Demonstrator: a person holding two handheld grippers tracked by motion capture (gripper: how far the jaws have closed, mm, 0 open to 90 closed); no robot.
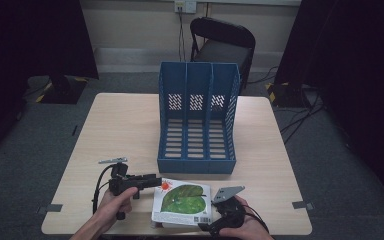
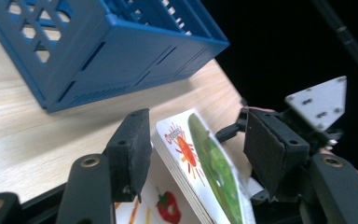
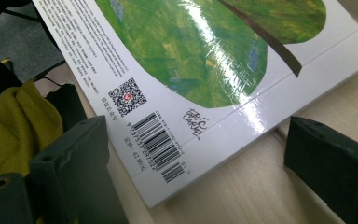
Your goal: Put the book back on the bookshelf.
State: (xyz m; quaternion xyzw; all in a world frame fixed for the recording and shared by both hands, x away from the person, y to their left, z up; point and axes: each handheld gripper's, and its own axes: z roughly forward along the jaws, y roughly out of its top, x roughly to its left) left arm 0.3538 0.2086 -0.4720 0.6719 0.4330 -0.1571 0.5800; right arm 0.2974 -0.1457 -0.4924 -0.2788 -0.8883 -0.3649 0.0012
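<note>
Book (image 1: 182, 202) lay flat at the table's (image 1: 125, 130) near edge, between my two grippers. My left gripper (image 1: 156, 181) had its jaws spread wide, straddling the book's corner without clamping it. My right gripper (image 1: 215, 220) was likewise open, its jaws flanking the barcode corner. Beyond the jaws stood the blue file rack (image 1: 198, 117), near the book's far edge. Both hands gripped the handles low over the table.
</note>
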